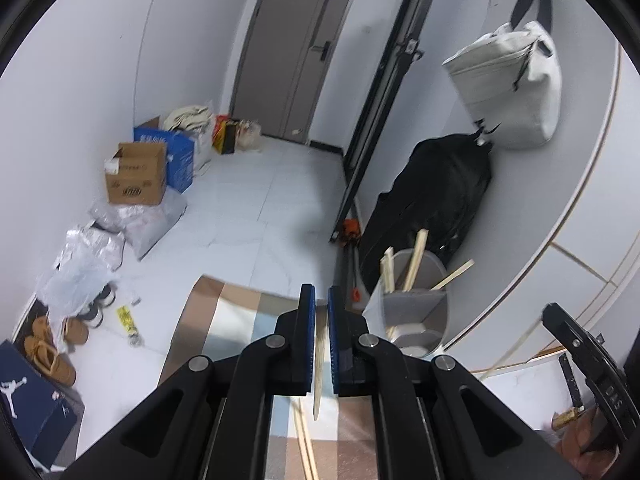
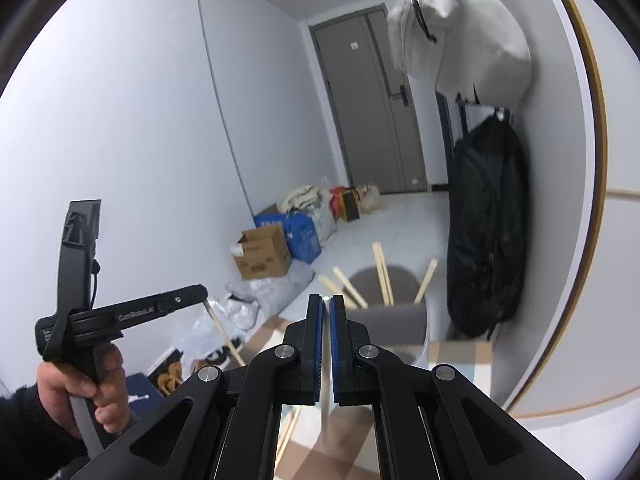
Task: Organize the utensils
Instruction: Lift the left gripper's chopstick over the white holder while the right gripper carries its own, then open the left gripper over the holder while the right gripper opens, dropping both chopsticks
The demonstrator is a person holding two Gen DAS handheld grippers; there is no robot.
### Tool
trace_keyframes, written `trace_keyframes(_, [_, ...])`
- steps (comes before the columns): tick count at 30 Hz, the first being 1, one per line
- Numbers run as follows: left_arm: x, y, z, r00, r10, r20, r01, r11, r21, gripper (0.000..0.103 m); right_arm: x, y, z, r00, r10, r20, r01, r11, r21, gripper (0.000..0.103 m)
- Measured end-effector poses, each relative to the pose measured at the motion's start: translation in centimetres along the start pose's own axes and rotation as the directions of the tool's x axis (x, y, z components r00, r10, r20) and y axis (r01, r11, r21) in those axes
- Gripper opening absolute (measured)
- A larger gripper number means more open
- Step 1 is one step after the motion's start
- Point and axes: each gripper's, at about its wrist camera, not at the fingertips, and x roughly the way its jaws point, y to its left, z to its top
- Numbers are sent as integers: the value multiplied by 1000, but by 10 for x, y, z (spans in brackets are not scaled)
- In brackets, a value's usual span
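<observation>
Left hand-held gripper is clenched on a wooden chopstick that hangs down between its blue pads; the right hand-held gripper is pinched on a thin pale stick, seen edge-on. Carrying step, I'd say. Ahead and slightly right of both stands the holder cup, sticks already leaning inside. Next: lift over its rim, then release.

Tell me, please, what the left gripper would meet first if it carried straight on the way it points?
Probably the striped mat just beyond the left gripper, or the floor past it; depth is unclear. The holder sits off to the right.
</observation>
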Motion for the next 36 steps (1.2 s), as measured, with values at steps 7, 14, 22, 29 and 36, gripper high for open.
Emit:
trace_keyframes(7, [-14, -14, 17, 999, -45, 25, 45, 998, 34, 2, -3, -4, 29, 999, -8, 35, 8, 1000, 0, 3])
trace_keyframes(14, [-31, -43, 52, 991, -115, 69, 110, 991, 76, 2, -2, -13, 68, 997, -23, 72, 24, 999, -21, 3])
trace_keyframes(22, [-18, -71, 88, 983, -161, 90, 149, 981, 126, 2, 17, -31, 106, 995, -47, 87, 50, 998, -26, 3])
trace_keyframes(29, [5, -81, 102, 983, -166, 84, 152, 977, 147, 2, 38, -48, 124, 994, -62, 95, 64, 998, -22, 3])
trace_keyframes(36, [41, -81, 102, 988, -147, 38, 139, 978, 157, 2, 62, -63, 129, 993, -73, 92, 75, 997, -16, 3])
